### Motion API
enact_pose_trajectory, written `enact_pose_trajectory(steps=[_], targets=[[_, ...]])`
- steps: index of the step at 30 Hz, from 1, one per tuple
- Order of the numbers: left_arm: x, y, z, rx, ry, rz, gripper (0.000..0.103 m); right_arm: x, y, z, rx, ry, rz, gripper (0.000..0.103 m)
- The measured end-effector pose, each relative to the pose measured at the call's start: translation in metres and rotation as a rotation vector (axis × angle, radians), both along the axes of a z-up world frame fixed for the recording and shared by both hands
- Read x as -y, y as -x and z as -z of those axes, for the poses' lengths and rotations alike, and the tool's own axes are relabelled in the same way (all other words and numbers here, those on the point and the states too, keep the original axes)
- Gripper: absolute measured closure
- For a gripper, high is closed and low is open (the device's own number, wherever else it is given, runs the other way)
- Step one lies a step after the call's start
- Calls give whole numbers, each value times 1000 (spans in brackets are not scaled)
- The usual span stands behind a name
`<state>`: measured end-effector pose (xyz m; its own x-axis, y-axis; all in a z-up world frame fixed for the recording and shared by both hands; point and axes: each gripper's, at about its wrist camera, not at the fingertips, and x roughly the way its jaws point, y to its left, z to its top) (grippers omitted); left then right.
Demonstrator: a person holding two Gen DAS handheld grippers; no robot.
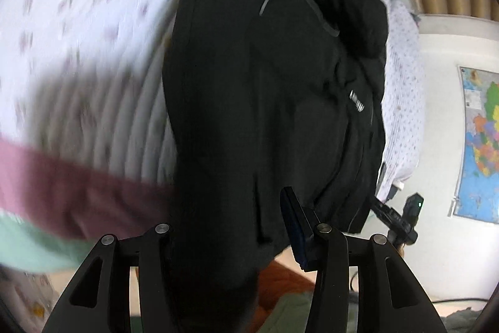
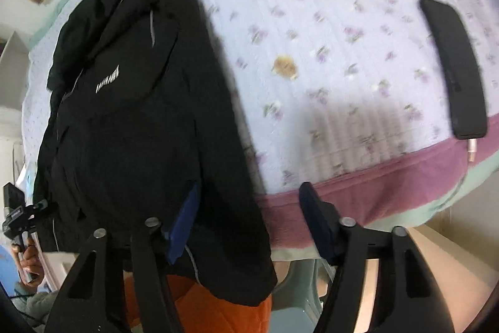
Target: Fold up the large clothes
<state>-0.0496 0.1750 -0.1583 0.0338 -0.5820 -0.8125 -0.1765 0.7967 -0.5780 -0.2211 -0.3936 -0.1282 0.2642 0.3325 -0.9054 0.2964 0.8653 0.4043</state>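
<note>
A black jacket (image 2: 131,127) was spread on the bed (image 2: 327,36), its hem hung over the near edge; the left gripper (image 1: 230,227) was held half open with the hem between its fingers; the right gripper (image 2: 249,208) was half open, one finger lying on the hem; a grip could not be told.

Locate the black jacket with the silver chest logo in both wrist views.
Left wrist: black jacket fills the centre, hem hanging between the left gripper fingers.
Right wrist: jacket left of centre, on the floral bedspread.
Shared landmark: silver chest logo.
</note>
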Motion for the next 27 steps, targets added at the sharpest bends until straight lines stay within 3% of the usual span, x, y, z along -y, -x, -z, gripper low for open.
enact_pose_trajectory(steps=[1, 6, 9, 13, 16, 20, 21, 23, 25, 27], targets=[[5, 6, -1, 2, 17, 7, 54, -6, -2, 1, 1, -44, -32, 63], [25, 2, -41, 135, 171, -1, 54, -28, -6, -27, 91, -106, -136, 63], [40, -17, -32, 108, 87, 25, 54, -26, -14, -20, 71, -97, -114, 63], [53, -12, -11, 54, -54, 110, 54, -30, -13, 7, -34, -73, -94, 59], [46, -3, 0, 14, -34, 88, 52, -26, 7, 14, -60, -99, -78, 52], [30, 8, 15, -43, 45, 18, 52, -38, 24, 18, -78, -108, -100, 53], [32, 9, 15, -44, 52, 13, 52, -41, 24, 19, -71, -103, -100, 57], [33, 9, 11, -29, 66, 10, 53, -42, 24, 13, -43, -95, -97, 81], [34, 9, 0, 9, 70, 16, 82, -59, 13, -3, -8, -96, -91, 83], [33, 8, -13, 49, 86, 16, 86, -67, 4, -21, 26, -69, -105, 84]])
